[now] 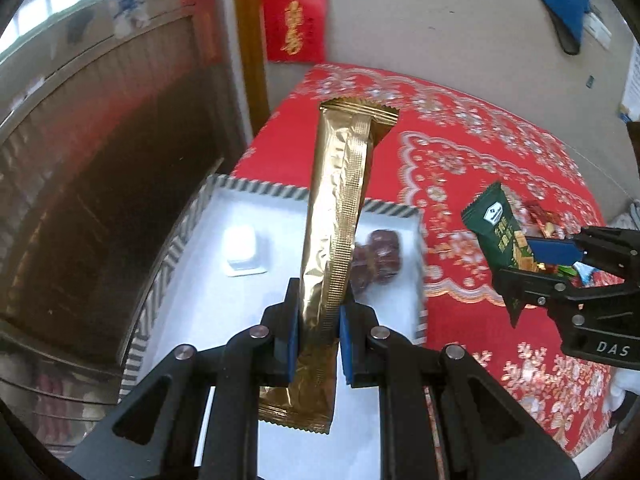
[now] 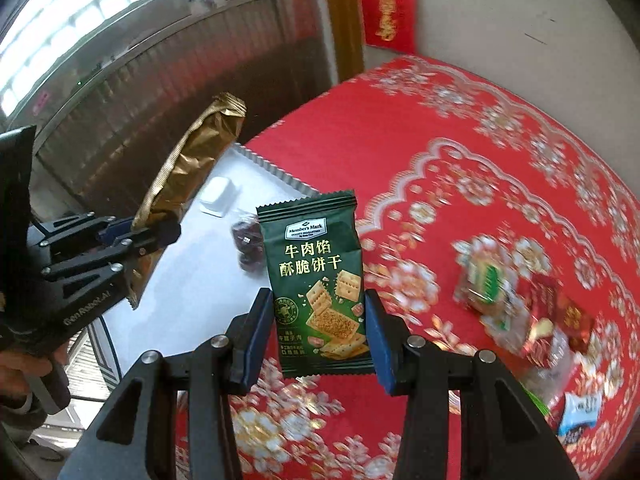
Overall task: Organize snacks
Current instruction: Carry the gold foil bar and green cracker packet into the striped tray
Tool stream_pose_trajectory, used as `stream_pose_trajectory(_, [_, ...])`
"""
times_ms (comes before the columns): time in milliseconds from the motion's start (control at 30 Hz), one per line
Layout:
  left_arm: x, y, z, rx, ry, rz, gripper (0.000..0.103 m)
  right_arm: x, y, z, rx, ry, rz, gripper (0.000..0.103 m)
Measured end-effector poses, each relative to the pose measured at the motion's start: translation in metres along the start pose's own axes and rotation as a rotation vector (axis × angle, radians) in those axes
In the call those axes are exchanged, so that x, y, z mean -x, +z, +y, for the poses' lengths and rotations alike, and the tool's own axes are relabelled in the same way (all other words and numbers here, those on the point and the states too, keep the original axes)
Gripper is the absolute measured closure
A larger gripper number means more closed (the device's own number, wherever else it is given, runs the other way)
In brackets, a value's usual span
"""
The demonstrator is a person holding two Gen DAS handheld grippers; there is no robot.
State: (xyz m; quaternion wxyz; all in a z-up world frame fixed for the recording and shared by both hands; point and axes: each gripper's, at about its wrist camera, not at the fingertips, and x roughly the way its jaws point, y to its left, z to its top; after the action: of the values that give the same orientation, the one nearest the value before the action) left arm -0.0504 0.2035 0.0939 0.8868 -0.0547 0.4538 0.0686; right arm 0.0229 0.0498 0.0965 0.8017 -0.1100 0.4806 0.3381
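My left gripper (image 1: 318, 320) is shut on a long gold foil snack packet (image 1: 340, 216) and holds it upright above the white tray (image 1: 192, 320) with a striped rim. My right gripper (image 2: 318, 316) is shut on a green cracker packet (image 2: 316, 272), held above the red tablecloth just right of the tray. The green packet (image 1: 496, 228) and the right gripper (image 1: 532, 264) show at the right of the left wrist view. The gold packet (image 2: 188, 168) and the left gripper (image 2: 148, 236) show at the left of the right wrist view.
In the tray lie a small white tub (image 1: 242, 250) and dark red wrapped snacks (image 1: 376, 258). Several loose snack packets (image 2: 532, 312) lie on the red patterned tablecloth (image 1: 460, 152) at the right. A wall with red posters is behind, a dark wooden door at the left.
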Motion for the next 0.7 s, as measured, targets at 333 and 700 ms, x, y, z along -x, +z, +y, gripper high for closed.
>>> stream_pose_trajectory(333, [-0.021,-0.023,0.038,0.06,0.054,0.071,0.085,-0.036,0.024,0.047,0.072,0.091,0.036,0.057])
stream_pose_trajectory(700, [-0.045,-0.042,0.058,0.089,0.08,0.128,0.085,-0.075,0.02,0.077,0.109,0.161,0.127,0.057])
